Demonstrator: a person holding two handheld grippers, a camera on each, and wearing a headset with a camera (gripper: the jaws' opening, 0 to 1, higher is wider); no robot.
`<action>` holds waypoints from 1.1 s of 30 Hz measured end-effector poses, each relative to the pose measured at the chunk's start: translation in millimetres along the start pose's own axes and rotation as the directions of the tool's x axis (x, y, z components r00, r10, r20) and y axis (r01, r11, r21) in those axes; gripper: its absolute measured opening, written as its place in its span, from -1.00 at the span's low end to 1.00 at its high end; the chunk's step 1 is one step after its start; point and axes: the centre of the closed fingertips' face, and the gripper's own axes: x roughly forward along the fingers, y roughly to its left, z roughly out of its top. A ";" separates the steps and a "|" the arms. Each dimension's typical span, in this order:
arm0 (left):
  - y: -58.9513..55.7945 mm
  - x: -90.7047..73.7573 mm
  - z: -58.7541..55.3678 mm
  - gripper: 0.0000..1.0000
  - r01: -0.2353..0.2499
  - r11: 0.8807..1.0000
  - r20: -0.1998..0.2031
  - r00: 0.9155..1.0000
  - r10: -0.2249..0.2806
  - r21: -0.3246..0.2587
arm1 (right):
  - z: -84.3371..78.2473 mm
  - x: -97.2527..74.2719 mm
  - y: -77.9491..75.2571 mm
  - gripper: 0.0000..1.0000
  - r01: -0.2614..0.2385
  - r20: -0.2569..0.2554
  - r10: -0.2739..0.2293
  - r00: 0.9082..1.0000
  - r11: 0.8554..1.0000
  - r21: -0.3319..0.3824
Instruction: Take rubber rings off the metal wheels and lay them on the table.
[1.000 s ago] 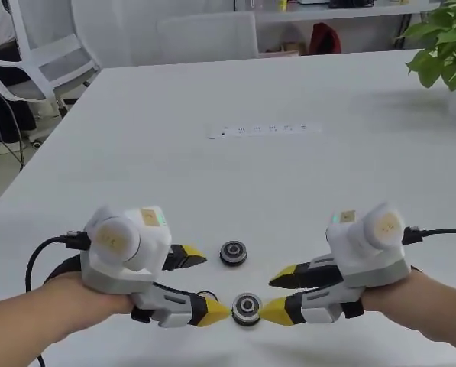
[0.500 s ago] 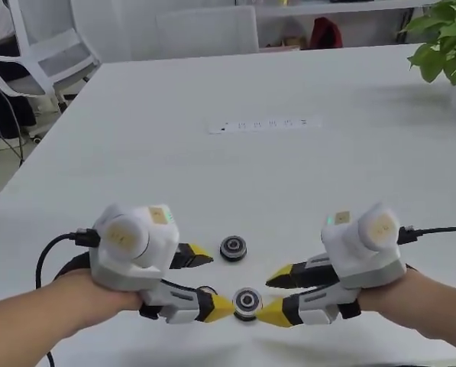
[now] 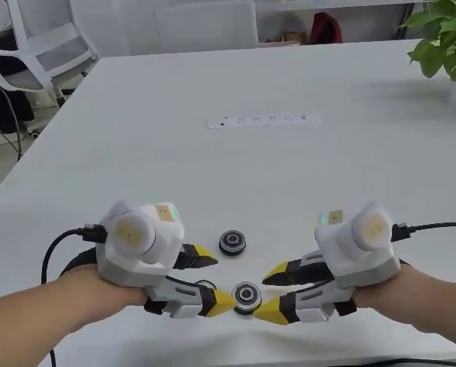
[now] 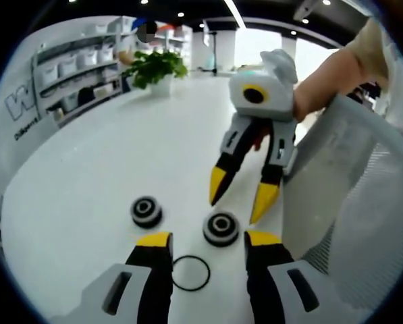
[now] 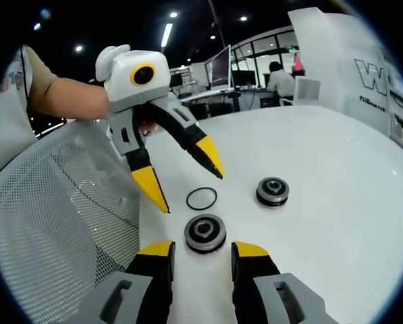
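Observation:
Two small metal wheels lie on the white table [image 3: 304, 183]. The near wheel [image 3: 247, 294] [image 4: 221, 228] [image 5: 205, 233] sits between the yellow tips of both grippers. My left gripper [image 3: 218, 280] [image 4: 208, 239] is open and comes at it from the left. From the right, my right gripper [image 3: 263, 295] [image 5: 204, 250] faces it, open too. The far wheel [image 3: 232, 242] [image 4: 146, 210] [image 5: 273, 191] stands alone behind. A loose black rubber ring [image 4: 190, 273] [image 5: 201, 198] lies flat between the left gripper's jaws, partly hidden in the head view.
A white power strip [image 3: 262, 120] lies at mid-table. A potted plant [image 3: 445, 38] stands at the far right, and a white chair [image 3: 44, 53] beyond the left edge. Black cables trail from both grippers. The table's front edge is just below the hands.
Both grippers have edged a little closer to the near wheel from either side. Jaws stay open and the wheels and ring have not moved. The head camera has tilted slightly.

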 end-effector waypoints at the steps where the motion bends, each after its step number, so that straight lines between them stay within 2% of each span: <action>1: -0.1 0.9 0.1 -0.16 0.001 1.000 0.000 1.000 -0.001 0.000 | -0.5 0.5 -0.5 -0.38 0.001 -0.002 -0.001 1.000 1.000 -0.003; 16: -11.3 15.0 -3.1 -0.31 0.040 0.999 -0.024 0.999 -0.040 0.009 | -3.1 3.9 -2.4 -0.49 -0.004 -0.006 0.004 1.000 1.000 -0.020; 33: -17.3 25.3 -1.6 -0.54 0.058 0.998 -0.034 0.998 -0.057 0.022 | -6.6 6.4 -2.7 -0.59 -0.015 -0.010 0.015 1.000 1.000 -0.026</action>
